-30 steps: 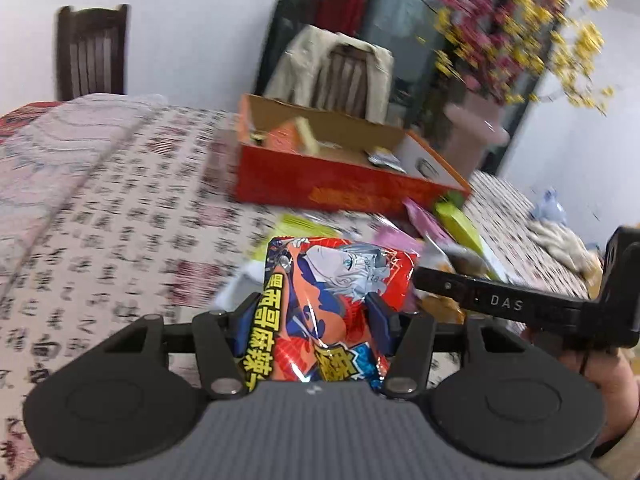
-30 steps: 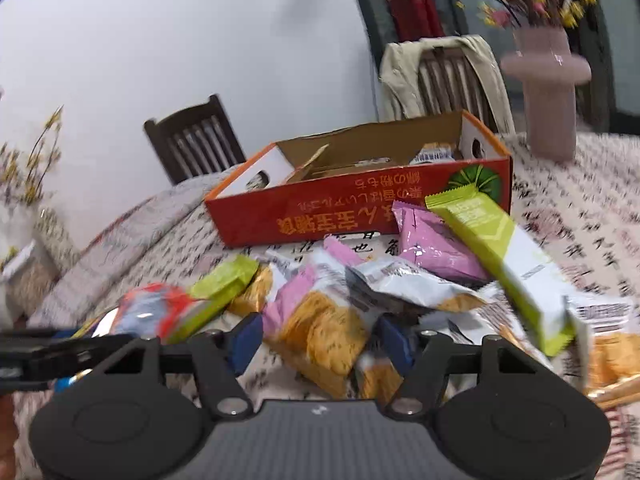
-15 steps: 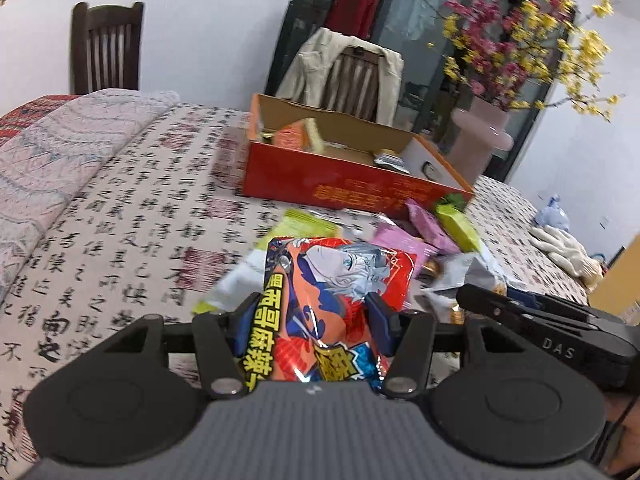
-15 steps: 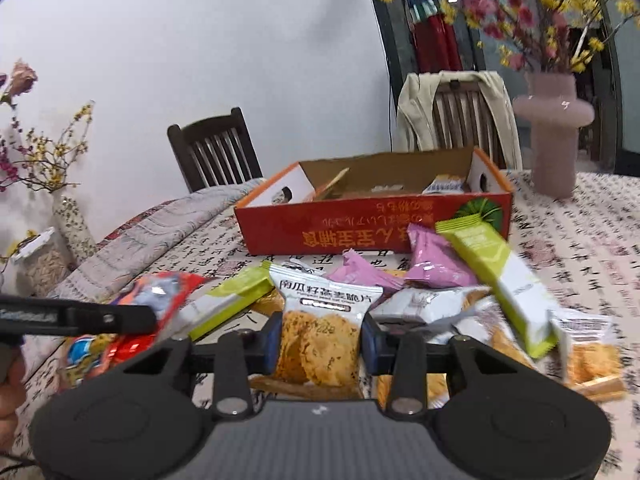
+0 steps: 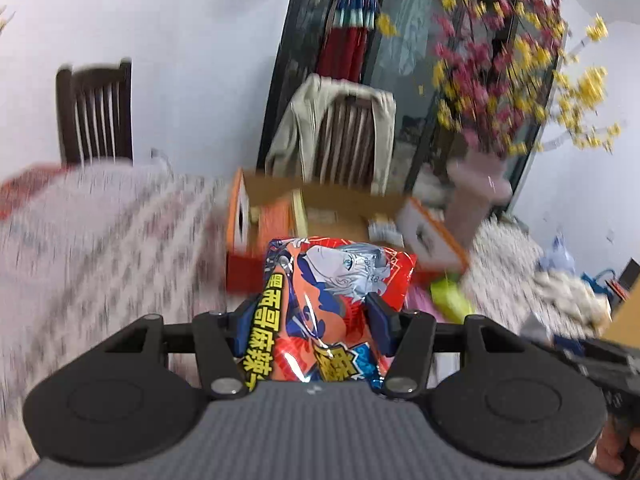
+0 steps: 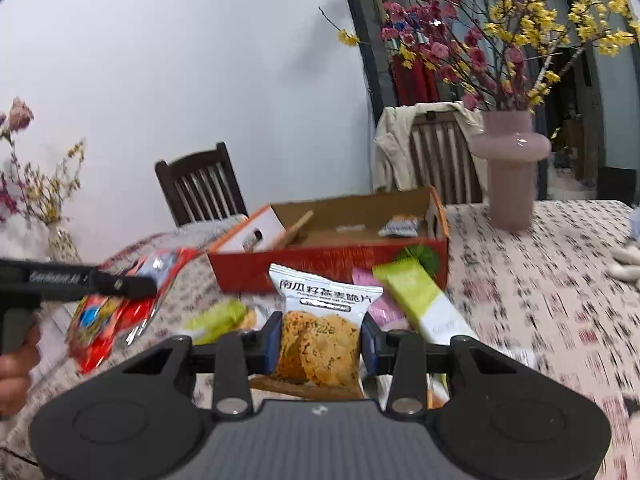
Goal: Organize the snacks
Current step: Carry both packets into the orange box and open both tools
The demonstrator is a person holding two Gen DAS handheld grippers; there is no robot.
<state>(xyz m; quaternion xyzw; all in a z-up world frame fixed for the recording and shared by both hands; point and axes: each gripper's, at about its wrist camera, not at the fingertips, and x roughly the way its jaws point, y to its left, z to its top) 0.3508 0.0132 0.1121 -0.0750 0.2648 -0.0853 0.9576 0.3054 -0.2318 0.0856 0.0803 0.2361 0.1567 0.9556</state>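
Note:
My left gripper (image 5: pixel 314 320) is shut on a red and blue snack bag with a cartoon face (image 5: pixel 332 300), held up in front of the open orange cardboard box (image 5: pixel 248 264). From the right wrist view that same red bag (image 6: pixel 116 308) and the left gripper (image 6: pixel 132 286) show at the left. My right gripper (image 6: pixel 318 340) is shut on a white packet of oat crisps (image 6: pixel 320 320), lifted above the pile. The box (image 6: pixel 332 264) lies just beyond, with a small packet (image 6: pixel 400 226) inside. A green-white bar packet (image 6: pixel 420 300), a pink packet (image 6: pixel 380 308) and a lime packet (image 6: pixel 218 316) lie on the tablecloth.
A pink vase with flowering branches (image 6: pixel 510 168) stands right of the box. Two dark wooden chairs (image 6: pixel 200 184) stand behind the table, one draped with a beige jacket (image 6: pixel 400 140). A small flowered vase (image 6: pixel 60 240) is at far left. A person's hand (image 6: pixel 16 360) grips the left tool.
My right gripper shut on the oat crisp packet and lifted it off the pile. Both grippers rose and came nearer the orange box, the left still carrying the red bag.

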